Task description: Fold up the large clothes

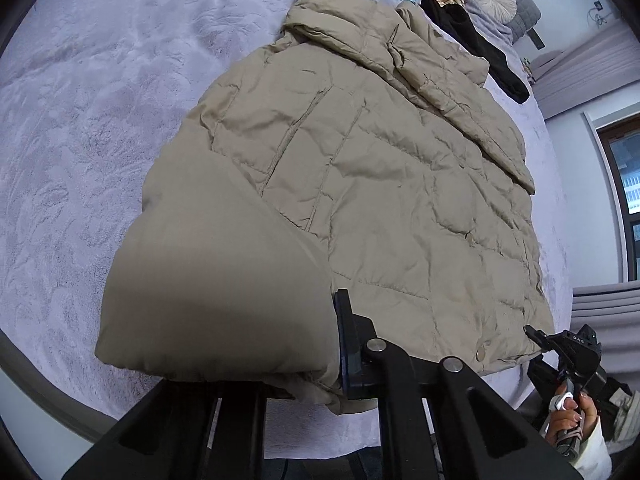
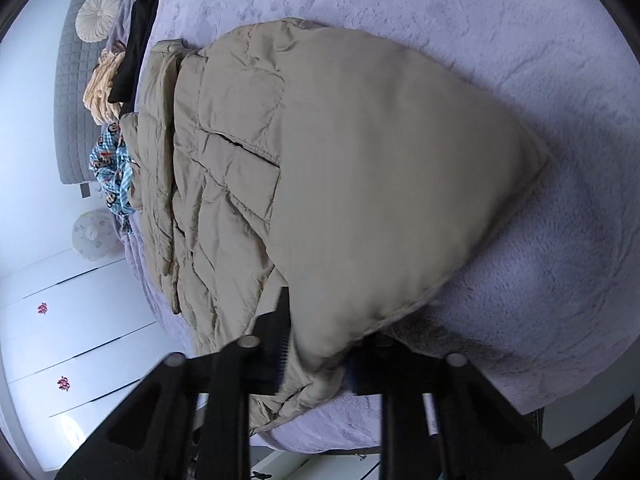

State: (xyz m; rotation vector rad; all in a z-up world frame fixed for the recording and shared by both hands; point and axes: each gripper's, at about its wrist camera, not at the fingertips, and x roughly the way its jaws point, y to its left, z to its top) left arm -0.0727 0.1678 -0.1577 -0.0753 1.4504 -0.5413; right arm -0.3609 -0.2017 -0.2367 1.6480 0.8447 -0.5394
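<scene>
Left wrist view: the beige quilted jacket (image 1: 360, 184) lies spread on a lilac plush bed (image 1: 100, 100), its hem corner pinched in the left gripper (image 1: 304, 384) — jaws closed on the puffy fabric. Right wrist view shows the right gripper (image 2: 316, 364) likewise clamped on the jacket's near edge, a fold bulging up. A black garment (image 2: 138, 36) lies beyond — near the headboard.
</scene>
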